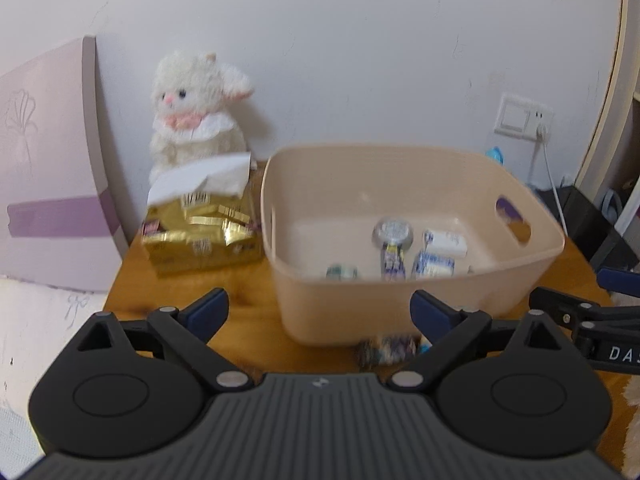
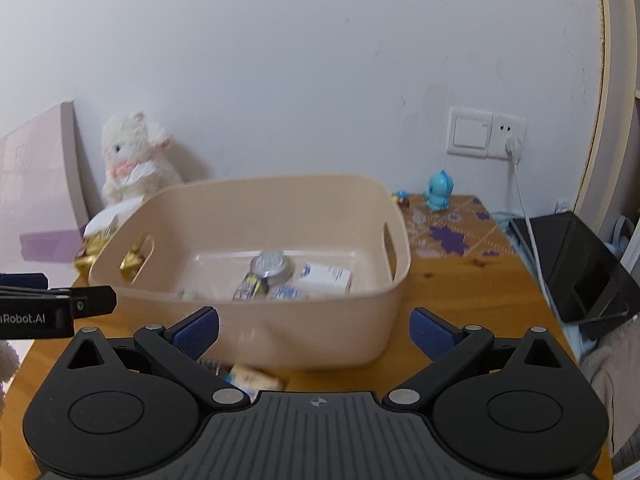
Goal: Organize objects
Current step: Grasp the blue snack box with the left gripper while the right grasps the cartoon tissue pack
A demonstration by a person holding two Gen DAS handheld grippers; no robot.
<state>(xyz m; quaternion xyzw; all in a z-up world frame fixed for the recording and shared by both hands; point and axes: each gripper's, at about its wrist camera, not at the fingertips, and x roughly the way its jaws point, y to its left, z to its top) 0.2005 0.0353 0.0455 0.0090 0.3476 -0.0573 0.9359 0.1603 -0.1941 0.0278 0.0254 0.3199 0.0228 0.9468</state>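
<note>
The beige plastic bin (image 1: 400,288) is sitting in the middle of a wooden table (image 2: 460,284), its long side facing both cameras. It is showing rounded corners, a slightly flared rim and an oval handle slot in each end wall. Inside, a round silver tin (image 2: 271,265) is lying on the floor of the bin, with a white box (image 2: 326,276) just beside it toward the right-hand end, and several small printed packets (image 1: 434,266) are crowding the near wall; blur is keeping their print unreadable. On the table's near edge, in front of the bin, a few more small packets (image 2: 252,378) are lying loose, partly hidden by the gripper bodies.

The left gripper (image 1: 320,312) is hovering released in front of the bin, blue pads spread wide and holding nothing. The right gripper (image 2: 314,330) is likewise hanging wide apart and bare, facing the near wall of the bin.

At the table's far left corner a gold foil pack (image 1: 200,236) with white tissue poking out is standing beside the bin, and a white plush lamb (image 1: 196,116) is leaning against the wall behind it. Toward the far right corner a small blue figurine (image 2: 440,190) is standing on a purple-flowered mat (image 2: 452,232). A pale wall is carrying a switch and socket (image 2: 486,133) with a white cable hanging from it. A pink panel (image 1: 48,160) is standing off the left edge.
</note>
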